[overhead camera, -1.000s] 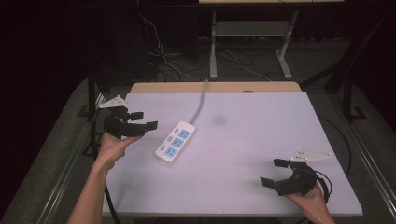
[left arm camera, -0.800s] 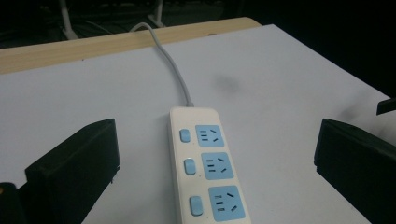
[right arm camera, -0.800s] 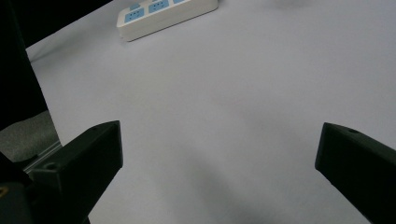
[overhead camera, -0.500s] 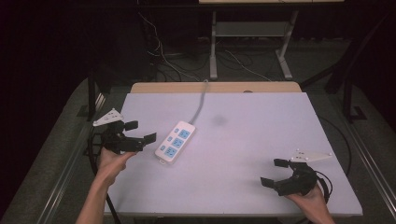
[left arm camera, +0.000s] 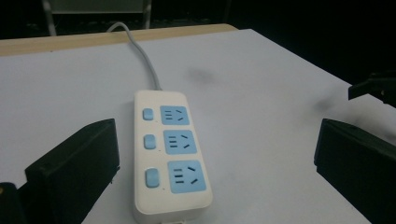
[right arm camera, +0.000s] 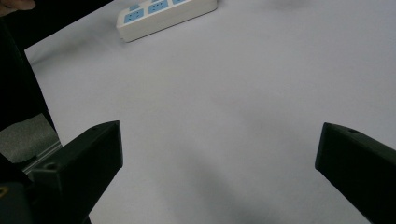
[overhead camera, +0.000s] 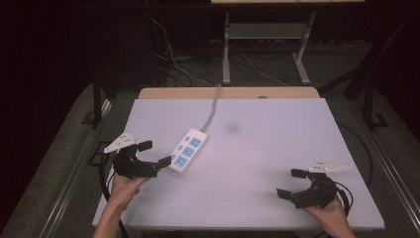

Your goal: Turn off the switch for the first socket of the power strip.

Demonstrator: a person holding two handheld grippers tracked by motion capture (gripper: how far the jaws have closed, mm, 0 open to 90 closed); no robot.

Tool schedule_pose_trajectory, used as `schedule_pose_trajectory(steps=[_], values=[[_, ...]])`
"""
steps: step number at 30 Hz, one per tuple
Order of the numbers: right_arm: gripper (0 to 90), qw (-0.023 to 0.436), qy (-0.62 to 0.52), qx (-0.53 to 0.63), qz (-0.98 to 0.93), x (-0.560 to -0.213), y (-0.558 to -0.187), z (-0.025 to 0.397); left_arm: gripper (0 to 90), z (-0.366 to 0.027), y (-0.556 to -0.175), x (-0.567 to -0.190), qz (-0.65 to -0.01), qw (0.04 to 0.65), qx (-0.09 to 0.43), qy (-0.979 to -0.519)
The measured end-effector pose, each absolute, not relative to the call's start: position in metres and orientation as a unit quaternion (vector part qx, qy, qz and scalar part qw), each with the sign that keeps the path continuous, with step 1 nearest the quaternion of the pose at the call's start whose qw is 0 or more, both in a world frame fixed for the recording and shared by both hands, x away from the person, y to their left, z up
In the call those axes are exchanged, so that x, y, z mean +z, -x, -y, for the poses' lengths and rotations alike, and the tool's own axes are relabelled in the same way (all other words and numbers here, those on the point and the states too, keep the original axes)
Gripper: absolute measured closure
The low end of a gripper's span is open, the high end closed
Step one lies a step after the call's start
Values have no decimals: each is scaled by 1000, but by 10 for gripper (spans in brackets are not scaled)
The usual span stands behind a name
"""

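A white power strip [overhead camera: 187, 150] with three blue sockets lies on the pale table [overhead camera: 257, 148], its grey cable [overhead camera: 213, 109] running off the far edge. My left gripper [overhead camera: 153, 153] is open at the table's left side, jaws pointing at the strip's near end. In the left gripper view the power strip [left arm camera: 168, 154] lies between the spread jaws, a little ahead of them. My right gripper [overhead camera: 292, 184] is open near the front right corner with nothing between its jaws. The right gripper view looks across bare table to the power strip [right arm camera: 163, 14] far off.
A wooden strip [overhead camera: 228, 92] borders the table's far edge. A dark smudge [overhead camera: 232, 128] marks the table's middle. Beyond the table are a metal stand [overhead camera: 267, 44] and loose floor cables [overhead camera: 178, 64]. A black post [overhead camera: 96, 99] stands left of the table.
My left gripper has come down and toward the front along the left edge, its jaws now level with the strip's near end. The right gripper has stayed put.
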State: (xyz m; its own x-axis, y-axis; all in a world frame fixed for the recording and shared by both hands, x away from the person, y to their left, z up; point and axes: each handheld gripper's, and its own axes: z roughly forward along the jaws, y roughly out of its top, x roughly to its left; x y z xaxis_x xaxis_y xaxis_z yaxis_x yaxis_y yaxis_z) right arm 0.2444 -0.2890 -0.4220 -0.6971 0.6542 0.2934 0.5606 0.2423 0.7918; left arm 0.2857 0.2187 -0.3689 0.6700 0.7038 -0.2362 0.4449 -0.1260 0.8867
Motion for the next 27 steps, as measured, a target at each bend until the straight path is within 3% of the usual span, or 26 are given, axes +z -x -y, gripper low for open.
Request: schedule_pose_trajectory(steps=[27], values=[[6, 49, -385, 479, -788, -422, -244, 289, 0, -194, -264, -414, -355, 515, 75, -776]])
